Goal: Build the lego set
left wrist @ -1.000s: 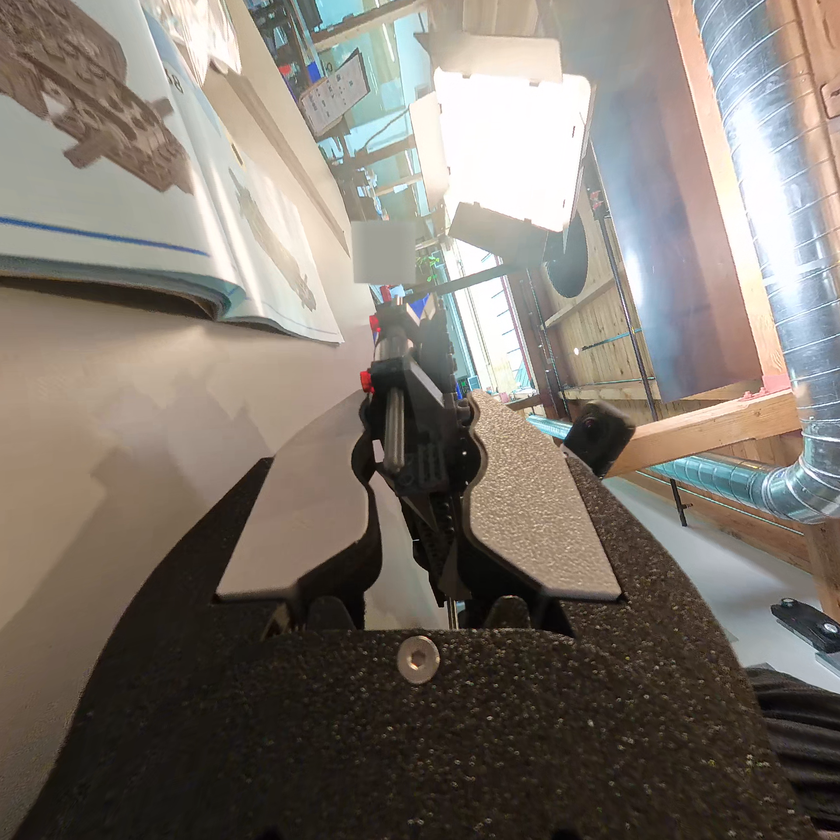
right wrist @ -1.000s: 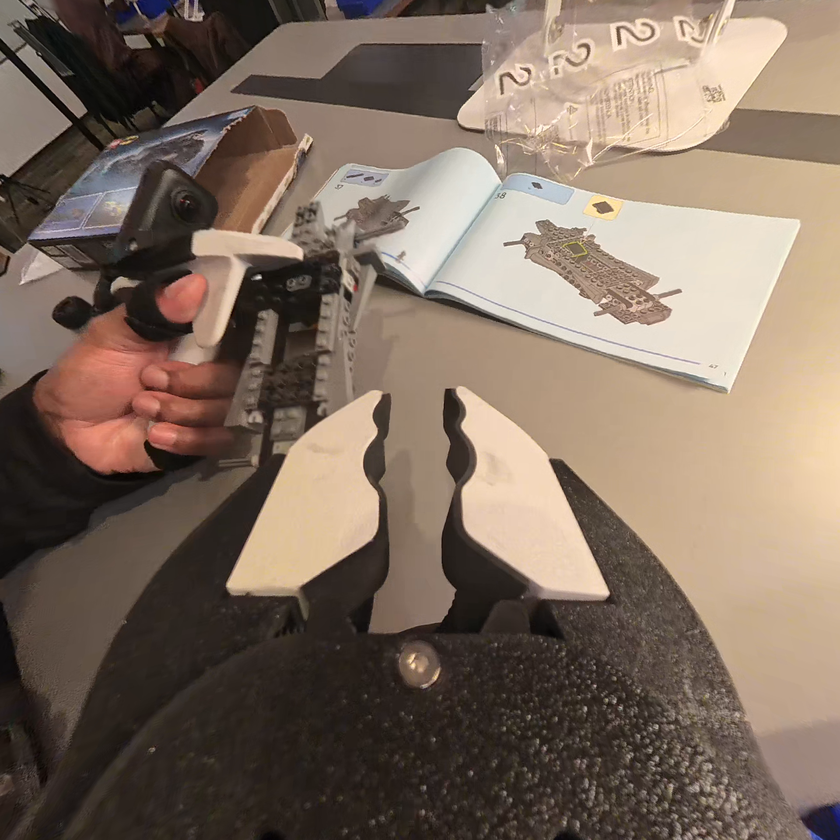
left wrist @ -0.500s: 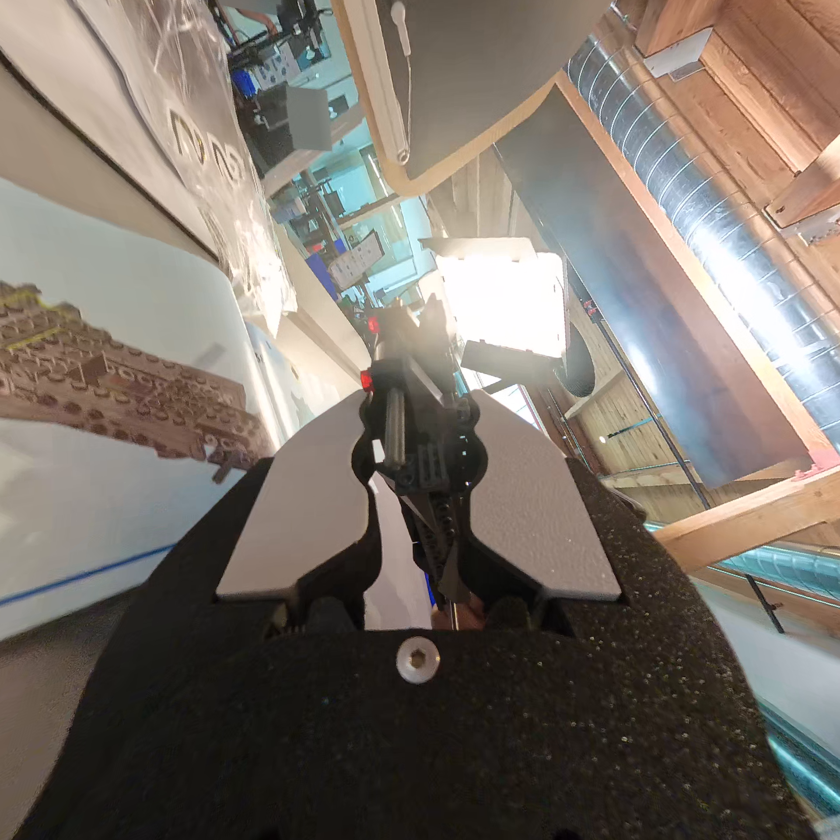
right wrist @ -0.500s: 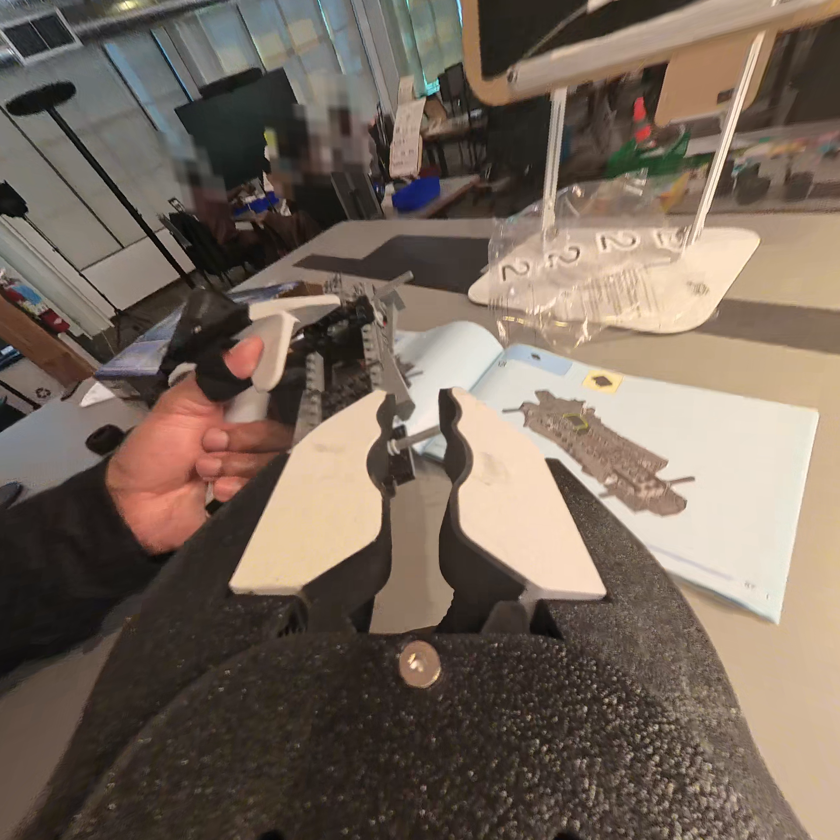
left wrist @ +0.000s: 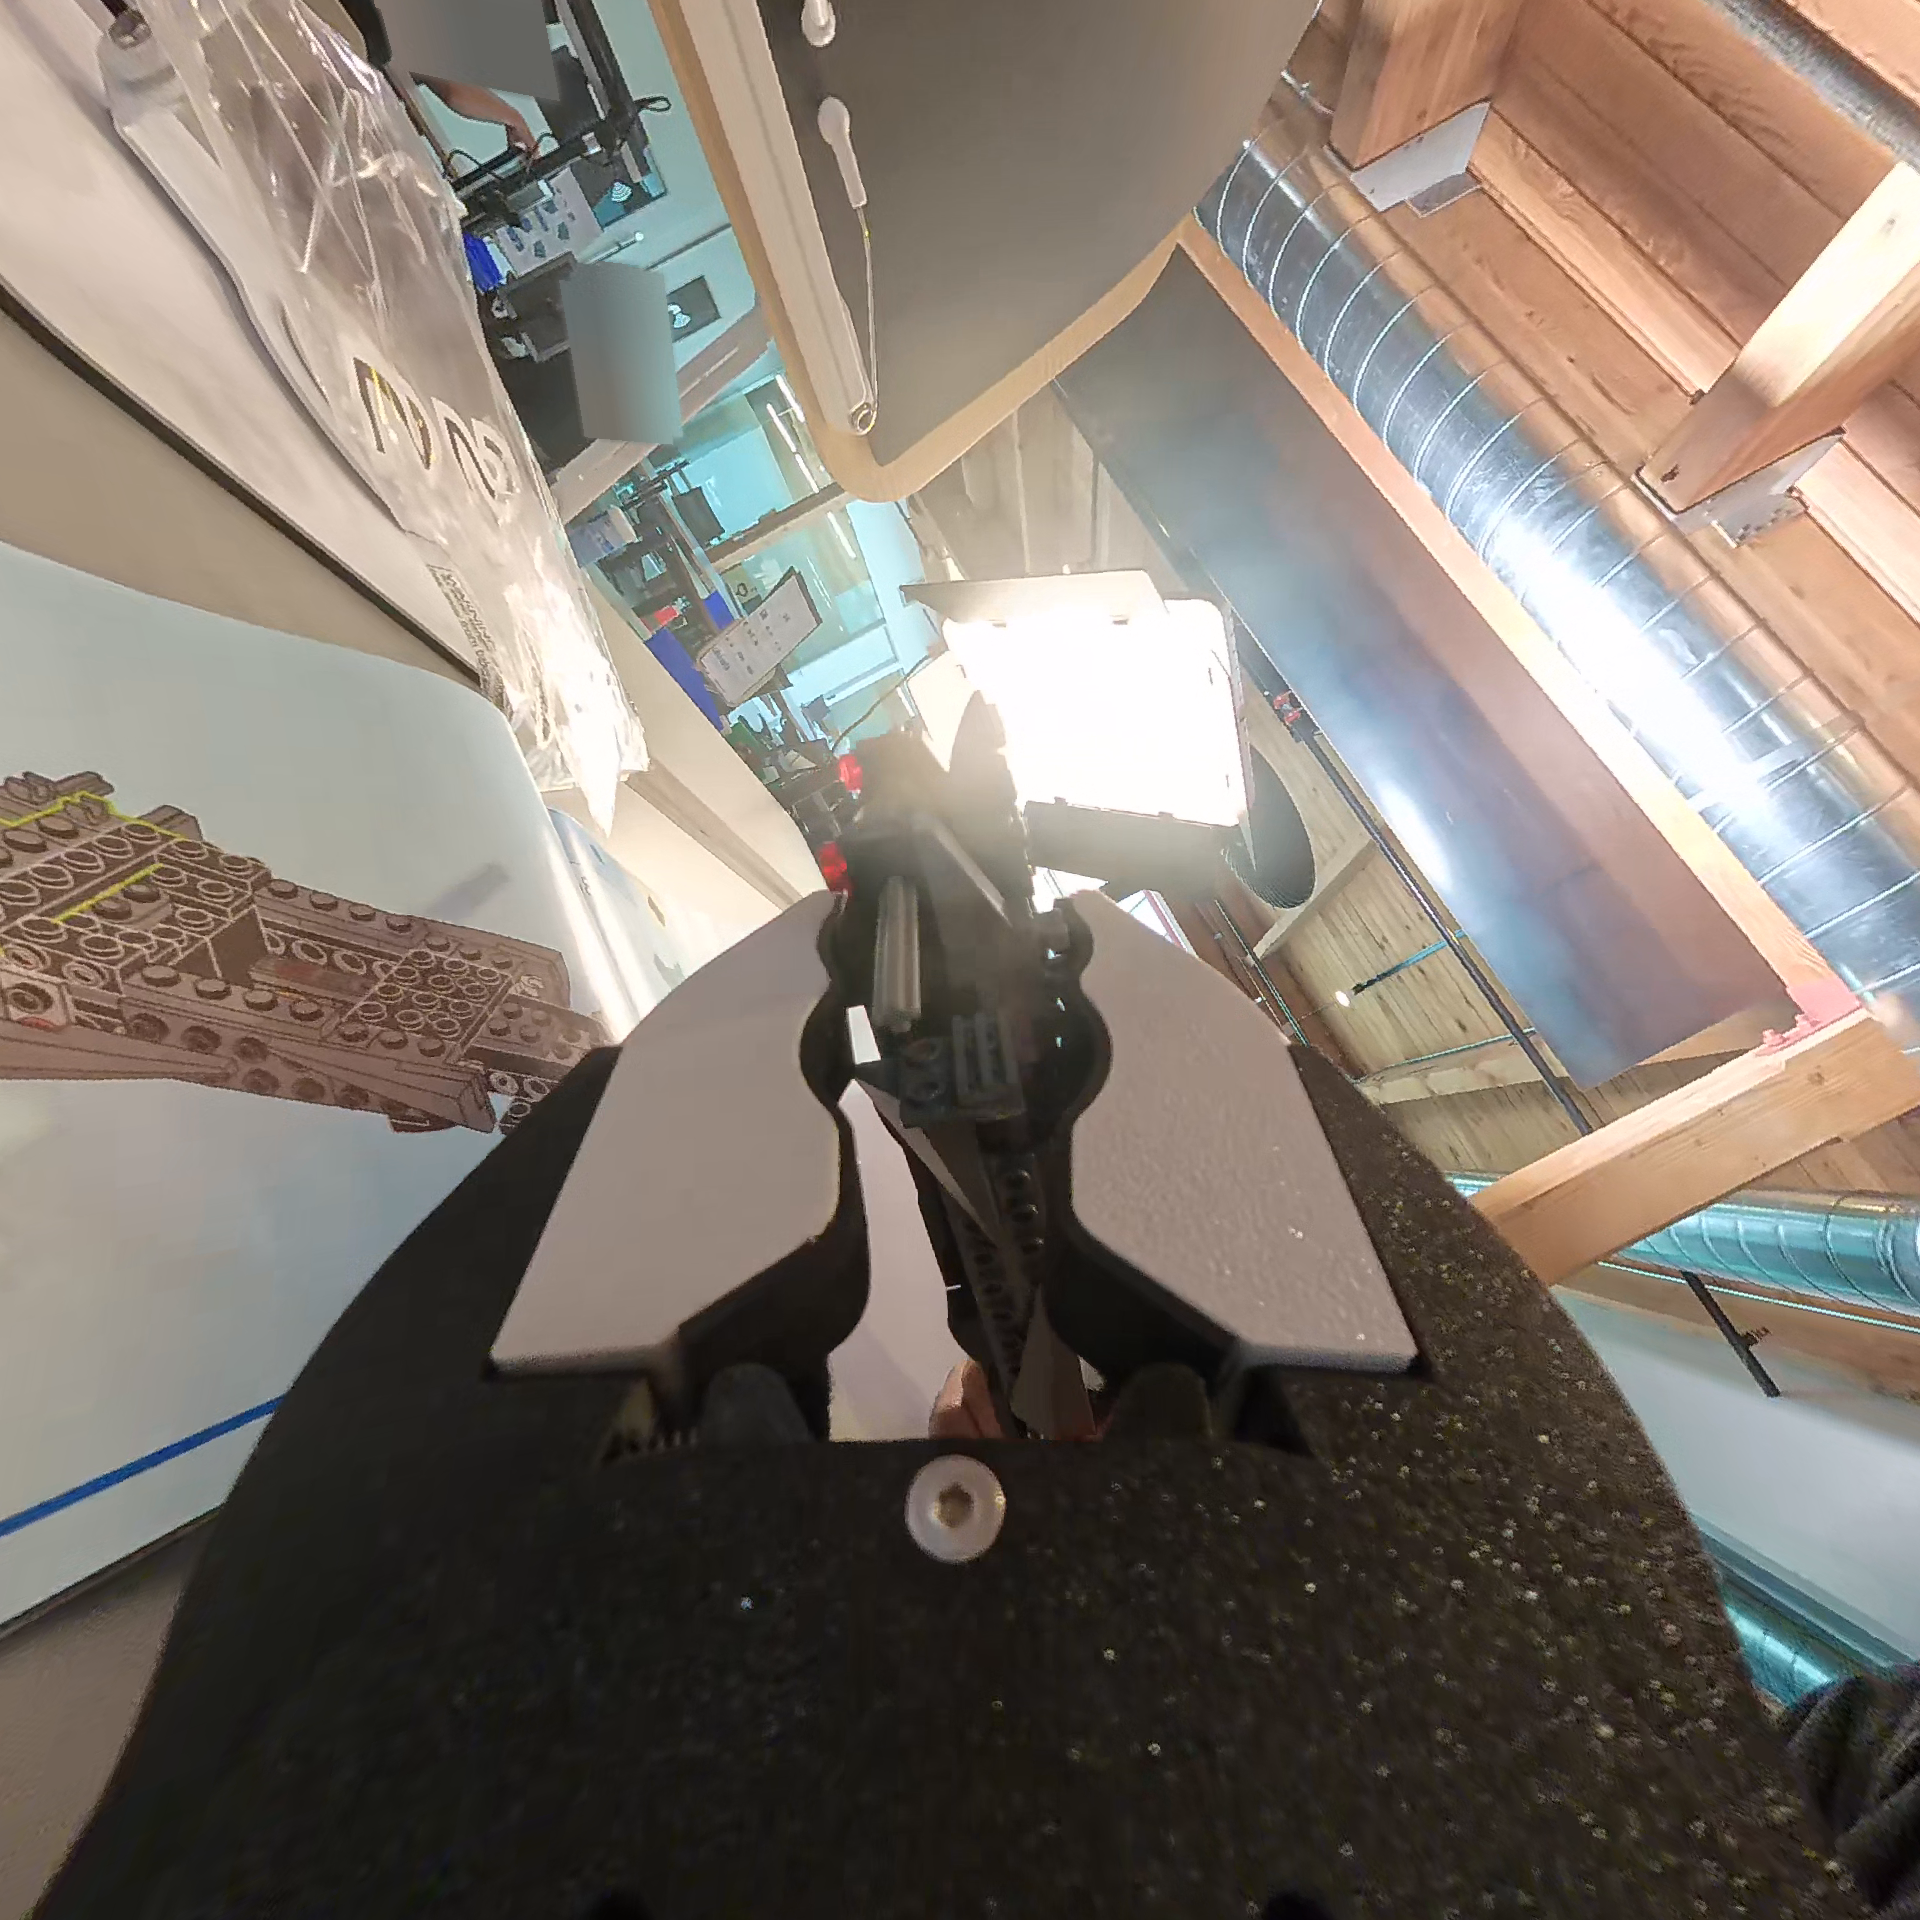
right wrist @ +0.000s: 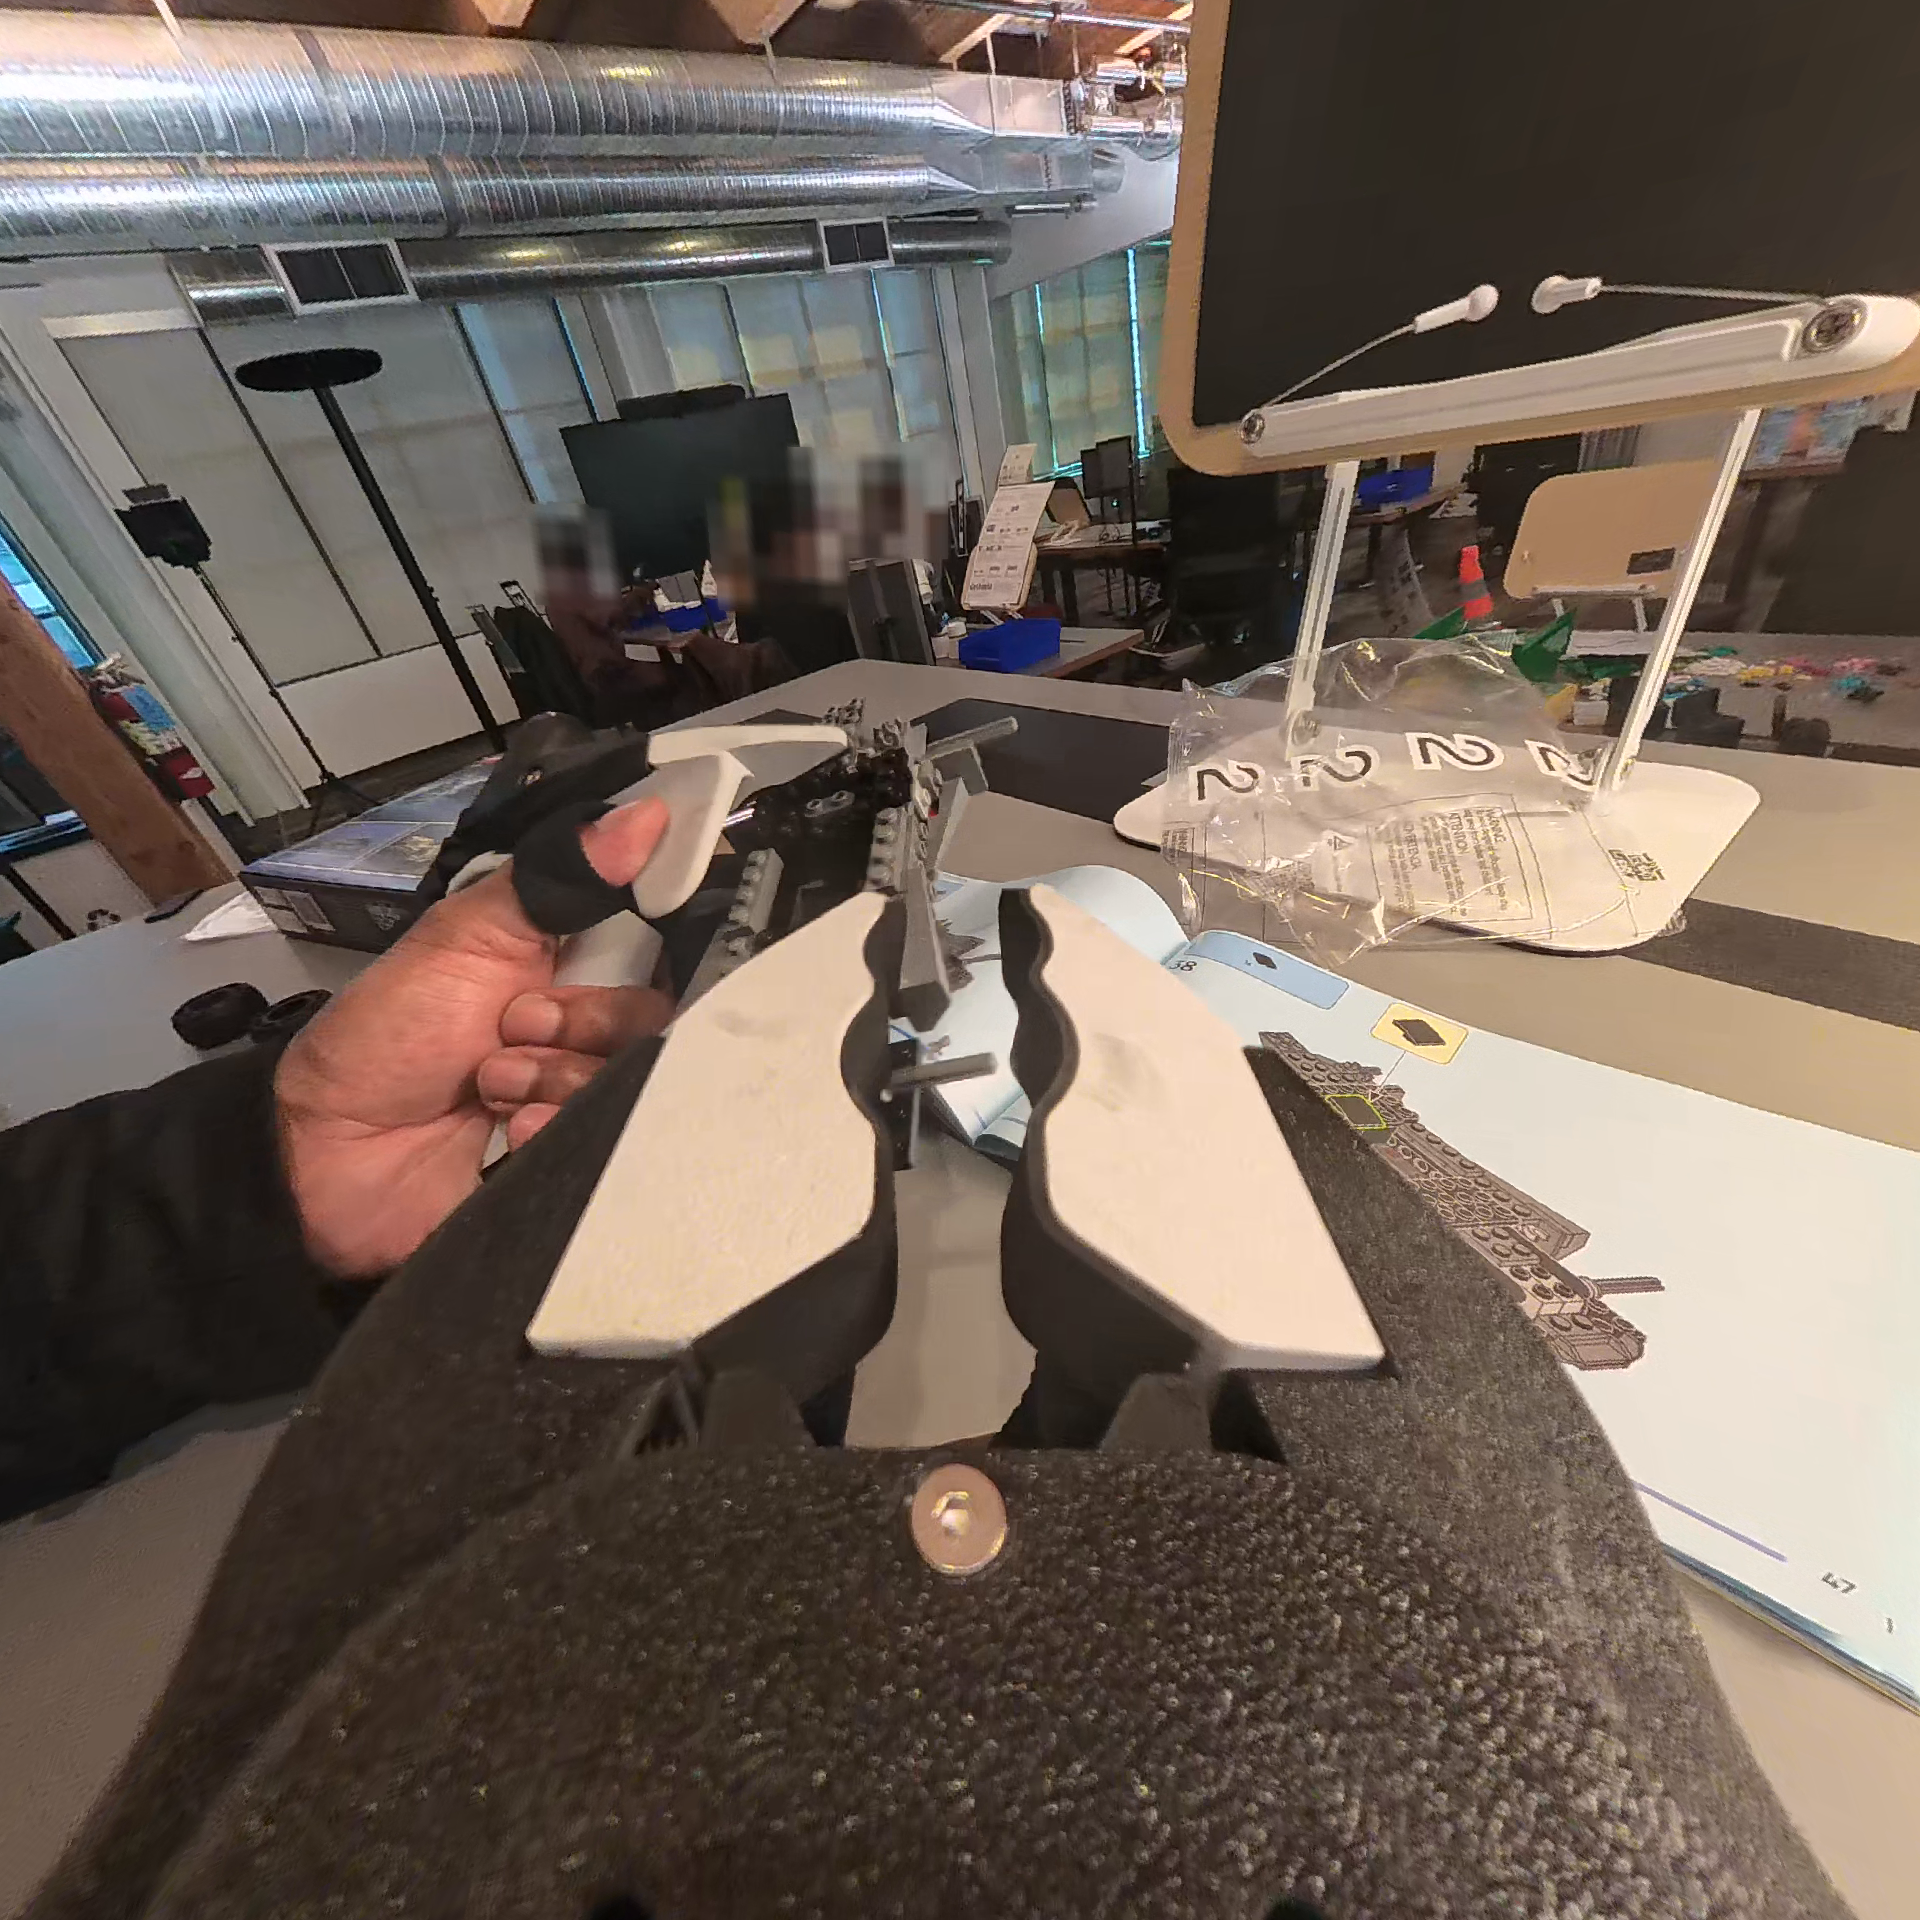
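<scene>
**A:** Where is our brick model (left wrist: pixel 935 997)?

**B:** It is up in the air, off the table (right wrist: pixel 1766 997). Our left tongs (left wrist: pixel 951 920) are clamped on it, one pad on each side. From the right camera it sits at 11 o'clock, next to our hand (right wrist: pixel 436 1091).

**A:** And our right tongs (right wrist: pixel 943 904)?

**B:** They are a little apart. A grey fin (right wrist: pixel 920 956) of the model pokes down between the tips. It is close to the left pad, and we see a gap at the right pad. So nothing is gripped there.

**A:** What could go wrong?

**B:** We think the fin could snap off if the right tongs squeeze or twist it. It looks thin, and so does the little rod (right wrist: pixel 940 1070) under it. If we push hard from the right, the model could also slip in the left tongs and fall. Then bits could scatter over the booklet (right wrist: pixel 1558 1195) at 3 o'clock.

**A:** Can the left camera help us?

**B:** Not much. A bright lamp (left wrist: pixel 1101 707) shines at 12 o'clock behind the model and washes out its far end.

**A:** What does the model look like?

**B:** It is long and thin, made of dark grey and black bricks with bumpy studs. It has small red bits near the far end and grey rods sticking out. A clear bag (right wrist: pixel 1434 831) lies at 1 o'clock, well away from it.
</scene>
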`<state>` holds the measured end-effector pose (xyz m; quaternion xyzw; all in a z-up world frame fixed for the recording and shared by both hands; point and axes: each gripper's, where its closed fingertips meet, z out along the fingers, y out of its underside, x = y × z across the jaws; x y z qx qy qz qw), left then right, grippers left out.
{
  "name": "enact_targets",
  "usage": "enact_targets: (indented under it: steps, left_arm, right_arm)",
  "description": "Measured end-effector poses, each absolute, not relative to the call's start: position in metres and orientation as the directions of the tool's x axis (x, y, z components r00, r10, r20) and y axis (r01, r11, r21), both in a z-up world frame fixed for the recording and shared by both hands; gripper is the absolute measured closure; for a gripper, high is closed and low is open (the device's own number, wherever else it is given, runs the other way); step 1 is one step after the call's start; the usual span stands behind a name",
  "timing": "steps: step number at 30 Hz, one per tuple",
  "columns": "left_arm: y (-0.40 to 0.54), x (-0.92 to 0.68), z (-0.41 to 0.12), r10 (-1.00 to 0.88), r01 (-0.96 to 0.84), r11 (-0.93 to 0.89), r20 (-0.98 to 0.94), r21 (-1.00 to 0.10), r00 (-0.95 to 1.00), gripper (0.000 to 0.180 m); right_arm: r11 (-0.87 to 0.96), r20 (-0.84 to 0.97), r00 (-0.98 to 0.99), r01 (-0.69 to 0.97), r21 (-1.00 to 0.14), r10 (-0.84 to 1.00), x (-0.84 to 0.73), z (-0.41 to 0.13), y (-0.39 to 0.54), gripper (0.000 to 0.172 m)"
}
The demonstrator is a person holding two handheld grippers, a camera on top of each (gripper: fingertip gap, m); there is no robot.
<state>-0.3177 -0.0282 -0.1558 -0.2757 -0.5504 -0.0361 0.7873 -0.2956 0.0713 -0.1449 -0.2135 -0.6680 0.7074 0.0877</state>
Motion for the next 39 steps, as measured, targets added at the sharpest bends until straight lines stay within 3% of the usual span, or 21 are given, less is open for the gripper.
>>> enact_targets:
  steps: [5, 15, 29, 39]
  left_arm:
    - [-0.027, -0.318, -0.152, 0.281, 0.342, 0.833, 0.865, -0.435, 0.416, 0.144]
    - [-0.04, -0.313, -0.151, 0.234, 0.315, 0.87, 0.88, -0.379, 0.413, 0.144]
    - [-0.028, -0.311, -0.144, 0.454, 0.272, 0.75, 0.769, -0.602, 0.451, 0.144]
    - [-0.002, -0.295, -0.117, 0.709, 0.136, 0.448, 0.444, -0.884, 0.547, 0.144]
  right_arm:
    - [-0.151, -0.254, -0.882, 0.21, -0.966, 0.397, -0.301, -0.143, 0.078, 0.153]
    - [-0.141, -0.221, -0.883, 0.178, -0.974, 0.414, -0.299, -0.142, 0.078, 0.153]
    - [-0.128, -0.152, -0.902, 0.109, -0.986, 0.405, -0.288, -0.138, 0.077, 0.153]
    - [-0.068, -0.064, -0.906, 0.04, -0.997, 0.418, -0.278, -0.139, 0.072, 0.154]
